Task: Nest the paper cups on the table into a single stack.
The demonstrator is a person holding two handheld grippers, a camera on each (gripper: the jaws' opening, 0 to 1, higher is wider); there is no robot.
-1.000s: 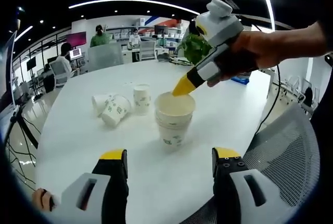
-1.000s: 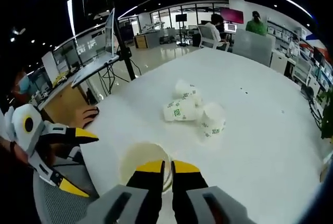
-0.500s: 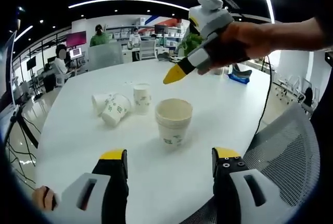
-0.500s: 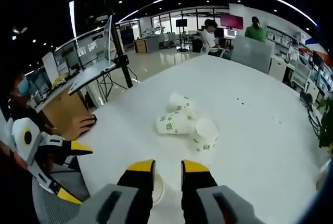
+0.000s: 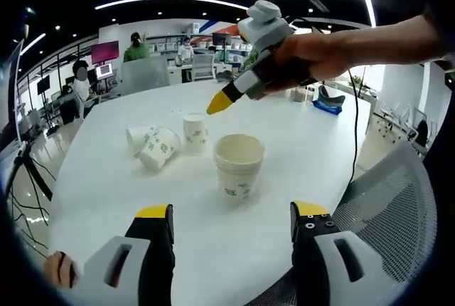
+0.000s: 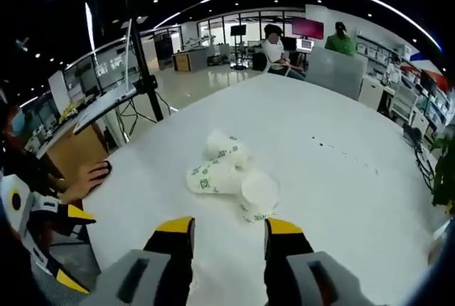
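Several cups are already nested: the stack (image 5: pixel 238 167) stands upright on the white table (image 5: pixel 106 199), just ahead of the left gripper (image 5: pixel 231 224), whose jaws stand wide apart with nothing between them. Three loose cups remain, well apart from the stack: an upright cup (image 5: pixel 193 132) and two tipped cups (image 5: pixel 151 146) lying on their sides, touching each other.

A second ago the right gripper (image 5: pixel 217 102) had its narrow, nearly closed tips at the stack's rim; now it has lifted off and swung over toward the loose cups, and its jaws have opened wide and hold nothing. That reads as one cup just seated in the stack and the gripper going for the next, so the task is partway done with three cups left.

From the left gripper view, the stack and the right gripper with the hand (image 5: pixel 313 60) holding it are seen side-on, but whether its tips are parted cannot be told from there. The right gripper view looks down on the loose cups (image 6: pixel 227 178) past its own spread jaws (image 6: pixel 226 226); the nearest one (image 6: pixel 257 193) lies just ahead of them, the likeliest next pick. A person's hand (image 6: pixel 89 175) rests at the table edge there, beside the left gripper.
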